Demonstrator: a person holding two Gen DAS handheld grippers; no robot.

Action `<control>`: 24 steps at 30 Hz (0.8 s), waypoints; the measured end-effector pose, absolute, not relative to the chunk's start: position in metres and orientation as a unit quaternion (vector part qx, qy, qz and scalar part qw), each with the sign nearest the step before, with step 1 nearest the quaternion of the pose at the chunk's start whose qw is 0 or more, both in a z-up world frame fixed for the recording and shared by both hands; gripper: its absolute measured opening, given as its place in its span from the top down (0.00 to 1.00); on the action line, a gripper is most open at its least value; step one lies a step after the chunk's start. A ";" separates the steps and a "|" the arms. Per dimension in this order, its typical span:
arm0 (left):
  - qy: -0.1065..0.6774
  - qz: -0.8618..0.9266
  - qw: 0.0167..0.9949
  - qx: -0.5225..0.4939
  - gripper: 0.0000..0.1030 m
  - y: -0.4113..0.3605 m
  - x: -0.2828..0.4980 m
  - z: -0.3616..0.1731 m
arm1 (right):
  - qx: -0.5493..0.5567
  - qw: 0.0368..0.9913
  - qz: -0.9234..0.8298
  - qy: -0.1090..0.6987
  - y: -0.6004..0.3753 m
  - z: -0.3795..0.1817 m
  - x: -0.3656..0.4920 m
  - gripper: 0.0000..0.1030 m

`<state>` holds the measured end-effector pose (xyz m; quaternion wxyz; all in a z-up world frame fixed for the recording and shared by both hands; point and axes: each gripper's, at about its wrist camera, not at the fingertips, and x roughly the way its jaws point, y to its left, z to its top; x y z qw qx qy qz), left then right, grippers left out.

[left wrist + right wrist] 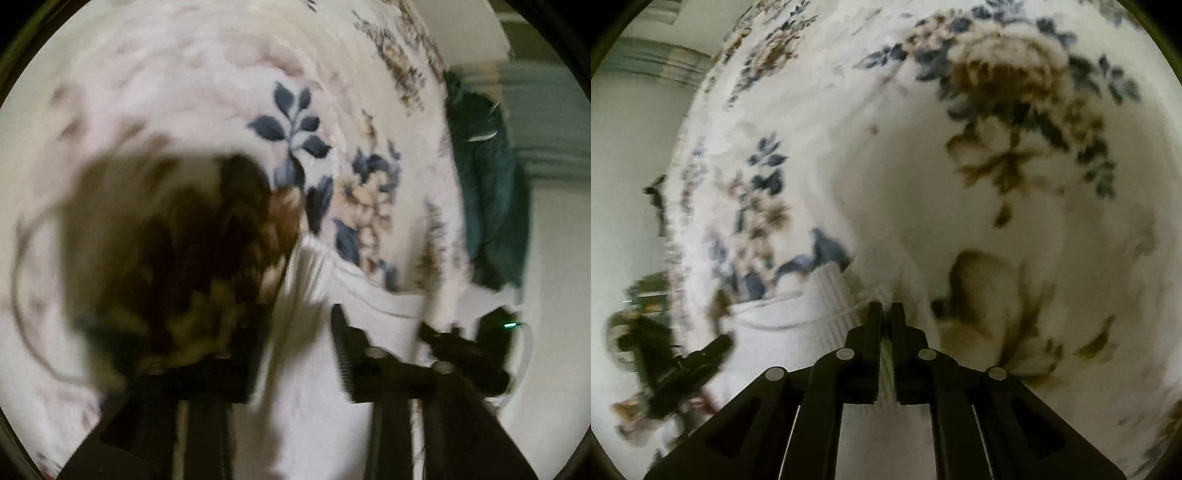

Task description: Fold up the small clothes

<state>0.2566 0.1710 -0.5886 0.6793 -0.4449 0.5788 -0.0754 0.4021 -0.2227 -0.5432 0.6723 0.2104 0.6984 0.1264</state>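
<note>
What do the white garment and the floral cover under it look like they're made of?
White garment: looks like a soft knit, probably cotton; matte, with a ribbed band showing fine parallel ridges. Floral cover: seems a plush, fleece-like blanket; its surface looks fuzzy and dull, with a printed blue and tan flower pattern. Motion blur leaves both uncertain.

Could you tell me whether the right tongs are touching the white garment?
Touching. The right wrist view shows the right tongs nearly closed, with the ribbed edge of the white garment running into the narrow gap between the fingers.
</note>
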 end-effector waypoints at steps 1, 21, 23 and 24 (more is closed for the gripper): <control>0.572 -0.078 0.678 -0.455 0.57 0.175 0.246 -0.585 | 0.226 0.665 0.127 0.700 -0.230 -0.540 0.395 0.58; 0.568 -0.099 0.679 -0.456 0.88 0.162 0.170 -0.585 | 0.334 0.594 0.142 0.718 -0.259 -0.554 0.290 0.92; 0.569 -0.103 0.675 -0.458 0.74 0.164 0.173 -0.584 | 0.334 0.591 0.160 0.717 -0.257 -0.550 0.293 0.77; 0.567 -0.102 0.675 -0.460 0.60 0.165 0.172 -0.585 | 0.338 0.585 0.162 0.719 -0.260 -0.552 0.293 0.53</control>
